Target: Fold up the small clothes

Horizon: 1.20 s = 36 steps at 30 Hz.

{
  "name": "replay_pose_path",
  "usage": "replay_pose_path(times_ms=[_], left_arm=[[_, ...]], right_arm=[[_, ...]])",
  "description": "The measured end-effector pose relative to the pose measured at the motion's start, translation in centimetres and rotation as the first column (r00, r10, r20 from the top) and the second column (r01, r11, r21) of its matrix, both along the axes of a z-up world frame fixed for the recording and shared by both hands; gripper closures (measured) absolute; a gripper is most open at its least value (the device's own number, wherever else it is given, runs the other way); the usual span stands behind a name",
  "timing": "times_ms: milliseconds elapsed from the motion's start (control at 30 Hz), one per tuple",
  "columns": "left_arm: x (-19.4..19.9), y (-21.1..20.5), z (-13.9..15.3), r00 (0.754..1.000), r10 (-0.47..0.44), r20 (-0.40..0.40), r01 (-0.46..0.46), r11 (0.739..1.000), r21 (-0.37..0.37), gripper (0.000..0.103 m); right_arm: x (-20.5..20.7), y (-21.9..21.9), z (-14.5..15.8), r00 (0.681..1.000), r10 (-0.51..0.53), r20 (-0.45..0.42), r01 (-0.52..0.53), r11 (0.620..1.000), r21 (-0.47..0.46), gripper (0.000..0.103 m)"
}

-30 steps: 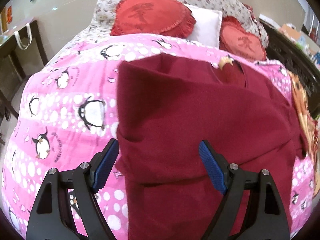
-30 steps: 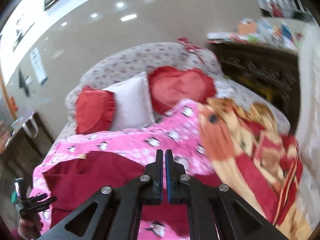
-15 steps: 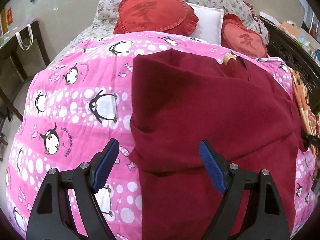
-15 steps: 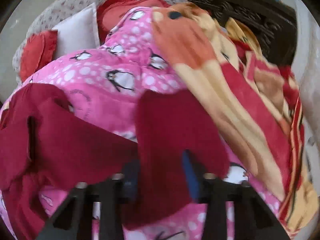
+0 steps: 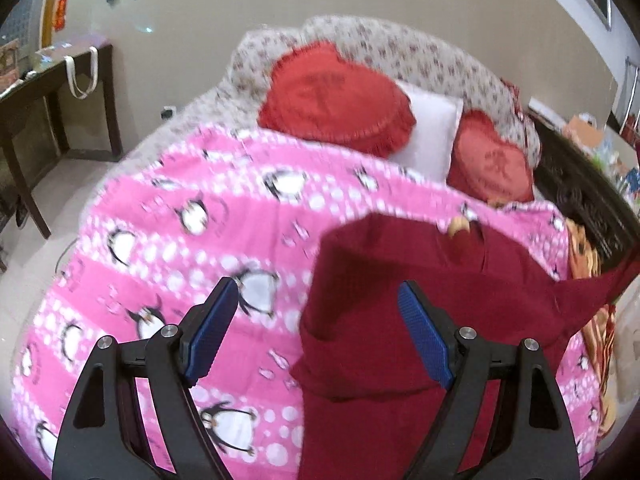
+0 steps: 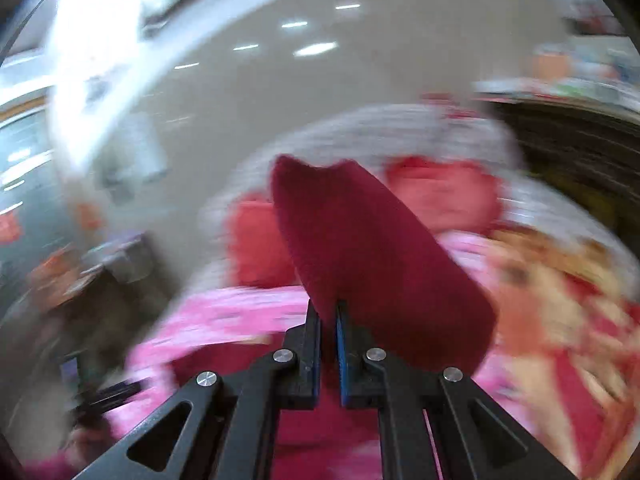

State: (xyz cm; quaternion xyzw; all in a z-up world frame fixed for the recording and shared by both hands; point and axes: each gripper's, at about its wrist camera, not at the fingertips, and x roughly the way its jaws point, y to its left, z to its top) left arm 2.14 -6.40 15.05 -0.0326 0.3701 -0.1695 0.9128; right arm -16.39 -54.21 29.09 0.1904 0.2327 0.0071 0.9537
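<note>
A dark red garment (image 5: 400, 300) lies partly folded on the pink penguin quilt (image 5: 180, 240). One sleeve (image 5: 592, 292) is pulled up and out to the right. My left gripper (image 5: 316, 328) is open and empty, above the garment's left edge. In the right wrist view, which is blurred, my right gripper (image 6: 328, 316) is shut on the sleeve (image 6: 372, 256), which stands up from the jaws above the bed.
Two red heart cushions (image 5: 336, 96) and a white pillow (image 5: 428, 128) lie at the bed's head. An orange patterned blanket (image 6: 560, 300) lies on the right side. A dark table (image 5: 48, 92) stands left, a dark wooden cabinet (image 5: 580, 200) right.
My right gripper opened, closed on the red sleeve and lifted it up. My left gripper stayed open and drew back and left from the garment.
</note>
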Motion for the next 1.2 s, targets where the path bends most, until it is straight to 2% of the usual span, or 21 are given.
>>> replay_pose_path(times_ms=[67,100,133,167,233,300,333,367,400,433,467,500,600,667,700,767,833,933,1100,1167,1200], left_arm=[[-0.2,0.9,0.9,1.0,0.014,0.026,-0.013,1.0,-0.008,0.02],[-0.3,1.5,1.3,0.999,0.022,0.038,-0.021,1.0,-0.012,0.02],[-0.5,2.2,1.7,0.998,0.035,0.052,-0.035,0.999,-0.017,0.02],[-0.7,2.8,1.8,0.997,0.047,0.06,-0.046,0.999,-0.021,0.02],[-0.9,4.1,2.0,0.995,0.069,0.068,-0.067,0.997,-0.031,0.02],[-1.0,5.0,1.7,0.994,0.086,0.066,-0.084,0.996,-0.03,0.02],[-1.0,5.2,1.5,0.994,0.086,0.062,-0.085,0.996,-0.022,0.02],[-1.0,5.3,1.2,0.995,0.084,0.055,-0.084,0.996,-0.01,0.02],[-1.0,5.4,0.9,0.996,0.08,0.046,-0.08,0.997,0.004,0.02],[-0.9,5.4,0.4,0.997,0.071,0.035,-0.072,0.997,0.017,0.02],[-0.9,5.3,0.1,0.998,0.061,0.028,-0.062,0.998,0.02,0.02],[-1.0,5.2,-0.3,0.999,0.047,0.021,-0.047,0.999,0.018,0.02],[-1.4,4.6,-1.4,1.0,-0.006,0.003,0.006,1.0,0.002,0.02],[-1.8,3.8,-2.5,0.998,-0.06,-0.019,0.059,0.998,-0.023,0.02],[-2.0,3.3,-3.2,0.995,-0.096,-0.038,0.095,0.995,-0.034,0.02],[-2.5,2.2,-4.6,0.986,-0.145,-0.079,0.143,0.989,-0.03,0.02],[-3.1,0.7,-6.6,0.971,-0.187,-0.148,0.19,0.982,0.006,0.02],[-4.0,-0.3,-8.8,0.955,-0.209,-0.209,0.217,0.976,0.013,0.02],[-4.5,-1.5,-10.5,0.949,-0.207,-0.237,0.216,0.976,0.015,0.02],[-4.4,-2.2,-10.8,0.946,-0.221,-0.235,0.233,0.972,0.024,0.023],[-4.4,-2.6,-10.8,0.944,-0.233,-0.232,0.246,0.969,0.028,0.031]], right_arm=[[2.6,3.9,1.2,0.984,0.179,0.011,-0.179,0.984,0.002,0.097],[4.0,6.1,1.5,0.96,0.279,0.008,-0.279,0.96,0.008,0.097],[5.5,8.4,1.5,0.925,0.381,-0.004,-0.381,0.925,0.013,0.097],[7.1,10.6,1.2,0.875,0.484,-0.023,-0.484,0.875,0.022,0.097],[10.2,15.3,-0.2,0.747,0.66,-0.083,-0.657,0.751,0.061,0.097],[13.5,18.7,-2.6,0.666,0.727,-0.164,-0.721,0.685,0.107,0.097],[14.9,19.9,-3.9,0.657,0.721,-0.219,-0.718,0.688,0.11,0.097],[16.4,21.4,-5.3,0.657,0.697,-0.287,-0.704,0.704,0.096,0.097],[17.7,22.2,-6.6,0.674,0.655,-0.343,-0.677,0.733,0.068,0.097],[18.2,22.3,-7.2,0.7,0.62,-0.355,-0.649,0.759,0.047,0.097],[18.0,21.7,-7.6,0.722,0.596,-0.35,-0.626,0.779,0.035,0.097],[17.8,20.7,-7.7,0.758,0.56,-0.335,-0.587,0.809,0.025,0.096],[14.9,17.1,-7.8,0.817,0.493,-0.3,-0.504,0.862,0.046,0.091],[12.3,15.0,-8.6,0.849,0.436,-0.299,-0.447,0.894,0.035,0.071],[10.8,14.2,-8.8,0.86,0.409,-0.305,-0.419,0.907,0.032,0.053],[7.9,12.4,-10.5,0.876,0.358,-0.324,-0.357,0.932,0.064,0.049],[6.2,11.3,-12.0,0.874,0.356,-0.33,-0.324,0.934,0.151,0.049],[3.4,10.2,-14.4,0.878,0.339,-0.338,-0.267,0.933,0.241,0.049],[0.5,9.2,-16.3,0.89,0.318,-0.326,-0.218,0.926,0.309,0.049],[0.4,9.4,-17.1,0.89,0.318,-0.328,-0.208,0.921,0.328,0.049],[0.2,9.5,-17.4,0.888,0.317,-0.334,-0.203,0.921,0.333,0.049]])
